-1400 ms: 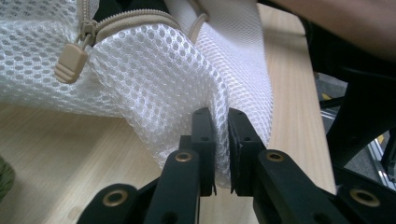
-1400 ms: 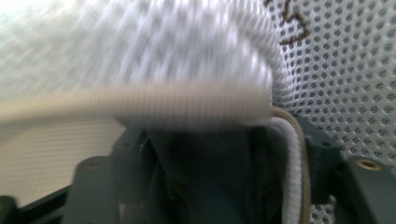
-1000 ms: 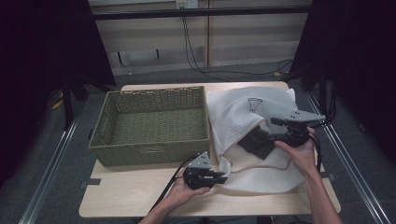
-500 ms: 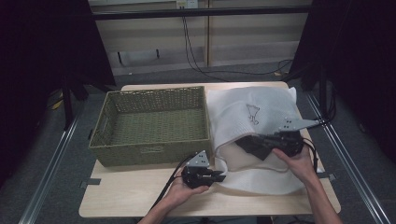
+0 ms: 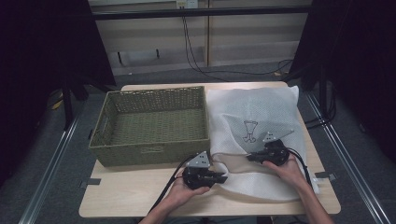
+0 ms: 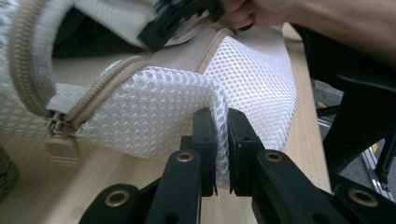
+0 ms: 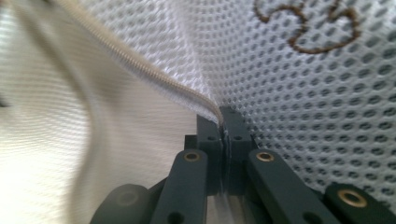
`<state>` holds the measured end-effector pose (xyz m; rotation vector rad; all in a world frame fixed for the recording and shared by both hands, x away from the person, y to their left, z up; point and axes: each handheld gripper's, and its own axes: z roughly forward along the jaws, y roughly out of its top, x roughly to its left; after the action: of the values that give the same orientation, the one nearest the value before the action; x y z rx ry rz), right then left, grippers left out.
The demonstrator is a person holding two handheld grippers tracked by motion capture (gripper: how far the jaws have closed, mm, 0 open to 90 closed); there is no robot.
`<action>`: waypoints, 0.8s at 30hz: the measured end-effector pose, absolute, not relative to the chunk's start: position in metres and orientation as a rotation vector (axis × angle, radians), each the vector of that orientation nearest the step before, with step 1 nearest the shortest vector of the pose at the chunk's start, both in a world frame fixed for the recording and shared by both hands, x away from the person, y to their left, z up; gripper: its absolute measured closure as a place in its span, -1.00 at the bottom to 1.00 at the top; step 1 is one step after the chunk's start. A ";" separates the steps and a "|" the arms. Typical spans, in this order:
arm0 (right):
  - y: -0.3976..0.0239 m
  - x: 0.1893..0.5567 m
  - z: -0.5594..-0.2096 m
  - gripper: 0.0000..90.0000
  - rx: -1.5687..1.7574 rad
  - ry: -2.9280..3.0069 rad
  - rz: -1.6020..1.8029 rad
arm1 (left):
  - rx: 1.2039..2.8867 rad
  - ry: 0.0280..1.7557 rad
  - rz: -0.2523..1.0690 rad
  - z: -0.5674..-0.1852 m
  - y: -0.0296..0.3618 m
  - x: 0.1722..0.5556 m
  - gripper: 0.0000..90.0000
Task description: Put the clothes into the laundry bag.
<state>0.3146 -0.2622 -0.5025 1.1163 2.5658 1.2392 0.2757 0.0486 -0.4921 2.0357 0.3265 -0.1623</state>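
A white mesh bag (image 5: pixel 261 116) with a brown embroidered motif (image 5: pixel 251 130) lies on the right half of the table. Its beige zipper (image 6: pixel 112 77) is undone and the mouth gapes toward the person. My left gripper (image 5: pixel 223 178) is shut on a fold of mesh at the bag's lower lip (image 6: pixel 159 107), and in the left gripper view the cloth is pinched between the left gripper's (image 6: pixel 221 116) jaws. The zipper pull (image 6: pixel 60 149) hangs left of that fold. My right gripper (image 5: pixel 250 157) is shut on the upper lip. In the right gripper view the right gripper's (image 7: pixel 223 116) jaws clamp the zipper edge (image 7: pixel 140 70).
An empty olive wicker basket (image 5: pixel 154 121) stands on the left half of the wooden table (image 5: pixel 140 196), close against the bag. Black cables trail from both grippers. Dark frames and metal rails flank the table.
My right gripper has come down from above the bag to its open mouth and closed on the upper zipper edge. The left gripper has stayed put, holding the lower lip.
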 end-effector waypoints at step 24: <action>-0.277 0.361 -0.502 0.99 1.293 2.240 1.089 | 2.041 0.274 -0.166 -0.486 0.042 0.266 0.87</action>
<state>0.3608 -0.2772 -0.5023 1.2932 2.2404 1.0892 0.2657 0.0415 -0.4859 2.0408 0.2745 -0.1662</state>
